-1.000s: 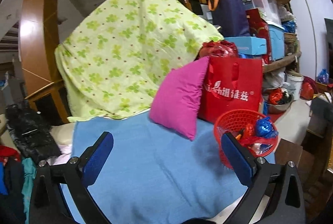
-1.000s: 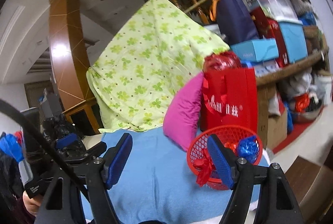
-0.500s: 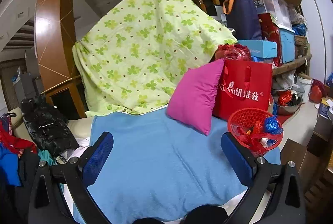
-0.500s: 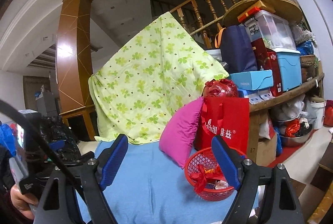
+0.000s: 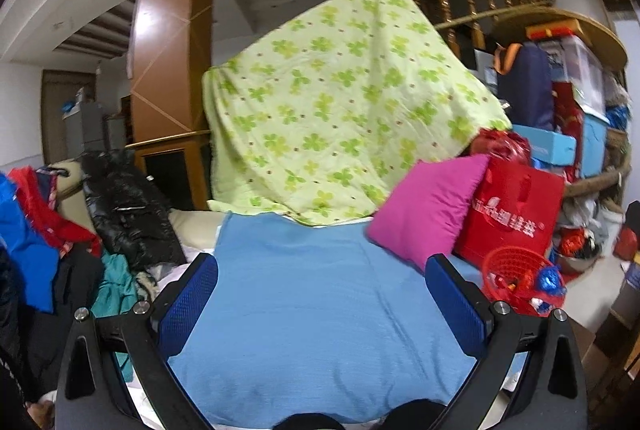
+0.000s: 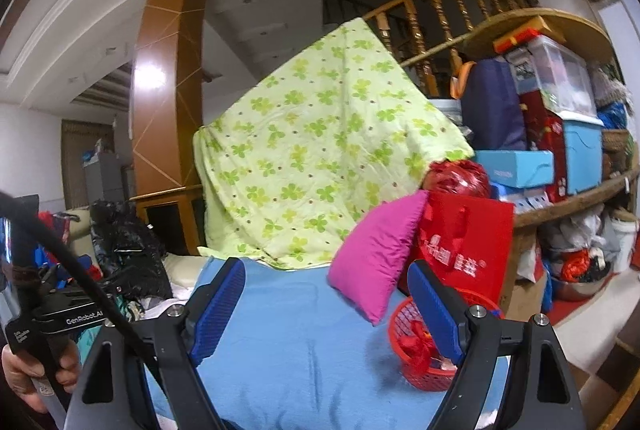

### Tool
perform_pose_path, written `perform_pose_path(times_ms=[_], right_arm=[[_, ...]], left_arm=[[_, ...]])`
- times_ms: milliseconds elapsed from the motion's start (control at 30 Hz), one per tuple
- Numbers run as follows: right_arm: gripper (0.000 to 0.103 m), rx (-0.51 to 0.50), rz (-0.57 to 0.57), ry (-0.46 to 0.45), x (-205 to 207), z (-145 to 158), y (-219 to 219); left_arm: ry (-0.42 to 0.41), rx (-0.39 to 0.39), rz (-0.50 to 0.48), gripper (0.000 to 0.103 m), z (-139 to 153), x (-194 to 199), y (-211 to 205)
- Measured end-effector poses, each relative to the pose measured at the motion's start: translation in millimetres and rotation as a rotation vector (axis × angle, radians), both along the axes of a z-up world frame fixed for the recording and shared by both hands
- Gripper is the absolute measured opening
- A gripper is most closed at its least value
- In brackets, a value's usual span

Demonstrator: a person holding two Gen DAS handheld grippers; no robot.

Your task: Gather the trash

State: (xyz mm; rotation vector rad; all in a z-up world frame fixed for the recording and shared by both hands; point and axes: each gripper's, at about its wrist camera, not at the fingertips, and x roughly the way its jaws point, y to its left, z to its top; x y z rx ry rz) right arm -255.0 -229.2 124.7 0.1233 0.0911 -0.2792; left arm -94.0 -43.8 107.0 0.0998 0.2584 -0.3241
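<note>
Left gripper (image 5: 320, 304): jaws spread wide, nothing between the blue pads; it hangs above the blue cover (image 5: 320, 330) of what appears to be a sofa seat. Right gripper (image 6: 326, 308): likewise wide open and holding nothing, over the same cover. In the right wrist view the person's left hand (image 6: 28, 374) grips the handle of the other tool at the lower left edge.

Just beyond the grippers, at the right end of the cover, stands the red basket (image 5: 520, 280). It holds crumpled red and blue wrappers (image 5: 550, 280), taken here to be the trash of the task. In the right wrist view the basket (image 6: 404, 346) sits partly behind the right-hand finger (image 6: 434, 314).

Beside the basket, a pink cushion (image 5: 426, 210) leans against a red gift bag (image 5: 512, 220). Behind these a green clover-print sheet (image 5: 340, 110) hangs over some tall object. To the left lies a heap of clothes, a black jacket (image 5: 128, 214) among them. Farthest back: a wooden pillar (image 5: 172, 50), a stair railing (image 6: 440, 18) and stacked storage boxes (image 6: 560, 90).

Judgement: the step in hand is search. No loose trash shows on the cover, though motion blur at the edges leaves small pieces uncertain. The next move calls for finding a stray piece, closing one gripper on it, and carrying it to the basket.
</note>
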Motion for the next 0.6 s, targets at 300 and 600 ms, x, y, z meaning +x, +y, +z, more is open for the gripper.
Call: perform_pose_path(times_ms=[300,600], right_arm=[[0.086,-0.134,0.11,0.012,23.1,12.2,69.3],[0.086,-0.193,0.192,0.019,38.7,11.2,108.6]], left_arm=[[0.0,-0.08,0.114,0.103,-0.2,8.4,63.8],[-0.014,-0.118,0.249,0.103,0.2,20.0,110.0]])
